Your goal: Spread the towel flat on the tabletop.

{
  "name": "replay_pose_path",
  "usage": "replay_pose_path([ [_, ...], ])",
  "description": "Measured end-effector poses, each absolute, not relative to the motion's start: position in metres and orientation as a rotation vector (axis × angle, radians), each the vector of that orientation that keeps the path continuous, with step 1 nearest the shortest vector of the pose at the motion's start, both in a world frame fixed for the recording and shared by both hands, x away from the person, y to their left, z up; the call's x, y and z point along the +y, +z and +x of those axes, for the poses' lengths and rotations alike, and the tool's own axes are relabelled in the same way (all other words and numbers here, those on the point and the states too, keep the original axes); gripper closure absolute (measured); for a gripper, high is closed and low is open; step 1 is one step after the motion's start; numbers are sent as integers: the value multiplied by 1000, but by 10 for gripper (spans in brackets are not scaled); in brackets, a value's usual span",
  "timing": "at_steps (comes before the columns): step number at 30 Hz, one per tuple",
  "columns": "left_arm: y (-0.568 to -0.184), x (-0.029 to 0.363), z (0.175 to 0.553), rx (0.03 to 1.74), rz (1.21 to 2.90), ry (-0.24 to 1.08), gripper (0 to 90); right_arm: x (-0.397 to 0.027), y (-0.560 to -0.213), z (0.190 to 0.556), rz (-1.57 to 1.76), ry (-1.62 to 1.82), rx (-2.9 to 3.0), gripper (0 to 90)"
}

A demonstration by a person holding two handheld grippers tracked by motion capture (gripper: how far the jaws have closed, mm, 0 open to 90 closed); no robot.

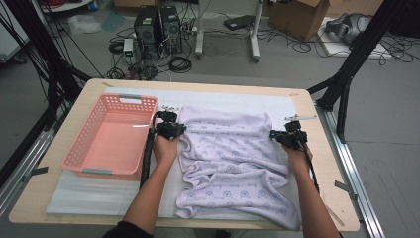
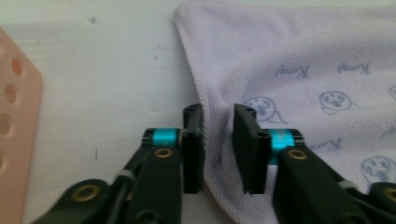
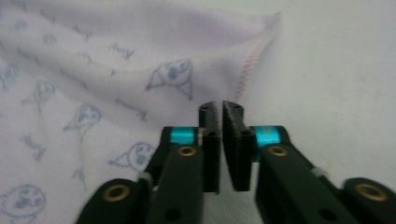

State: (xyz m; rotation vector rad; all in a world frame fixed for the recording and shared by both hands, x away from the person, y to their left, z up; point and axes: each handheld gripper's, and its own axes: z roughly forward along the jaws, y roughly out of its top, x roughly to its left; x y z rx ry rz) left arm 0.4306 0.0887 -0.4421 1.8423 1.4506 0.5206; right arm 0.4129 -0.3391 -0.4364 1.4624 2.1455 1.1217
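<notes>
A lavender towel (image 1: pixel 233 148) printed with small blue faces lies on the white mat (image 1: pixel 237 99), flat at the far end and rumpled toward the near edge. My left gripper (image 1: pixel 170 119) sits at the towel's far left side. In the left gripper view a raised fold of the towel's (image 2: pixel 303 56) edge fills the gap between the jaws of my left gripper (image 2: pixel 218 116). My right gripper (image 1: pixel 292 127) is at the far right side. In the right gripper view my right gripper (image 3: pixel 220 109) has its jaws almost together on the towel (image 3: pixel 93 60) just inside its stitched hem.
An empty pink slotted basket (image 1: pixel 81 134) stands on the mat left of the towel, close beside my left hand; its rim (image 2: pixel 14 140) shows in the left gripper view. Bare mat (image 3: pixel 336 70) lies right of the towel. Black frame posts flank the table.
</notes>
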Motion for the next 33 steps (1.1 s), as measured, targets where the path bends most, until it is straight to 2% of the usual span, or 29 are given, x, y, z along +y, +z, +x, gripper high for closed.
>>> replay_pose_path([
  [1,-443,89,431,1438,1841,509,668,-341,-437,414,1483,1162,2142,629],
  [2,-443,89,430,1434,1842,508,648,-340,-438,414,1490,1202,2155,588],
  [4,-443,88,430,1420,1858,510,659,-332,-442,415,1461,1200,2210,576],
  [6,-442,87,428,1398,1885,494,813,-322,-445,415,1422,1095,2244,647],
  [7,-441,87,427,1398,1895,492,840,-320,-443,413,1403,1034,2234,779],
  [8,-440,86,426,1399,1904,488,846,-320,-441,413,1383,1019,2253,845],
  [10,-438,86,423,1393,1919,471,849,-323,-438,410,1385,974,2273,858],
  [17,-427,85,408,1364,2007,276,844,-345,-424,384,1442,861,2437,856],
  [19,-425,84,405,1344,2021,241,833,-350,-423,379,1506,864,2495,815],
  [20,-425,84,405,1310,2028,261,813,-352,-421,377,1506,860,2505,746],
  [21,-425,83,406,1282,2024,299,746,-355,-419,378,1492,877,2477,659],
  [22,-425,84,407,1272,2001,321,651,-358,-416,380,1495,911,2434,628],
  [23,-426,85,409,1270,1970,332,619,-361,-414,383,1504,942,2397,586],
  [26,-431,87,419,1298,1875,374,524,-368,-413,395,1514,995,2279,542],
  [33,-441,90,450,1408,1828,399,490,-375,-415,419,1527,1048,2169,479],
])
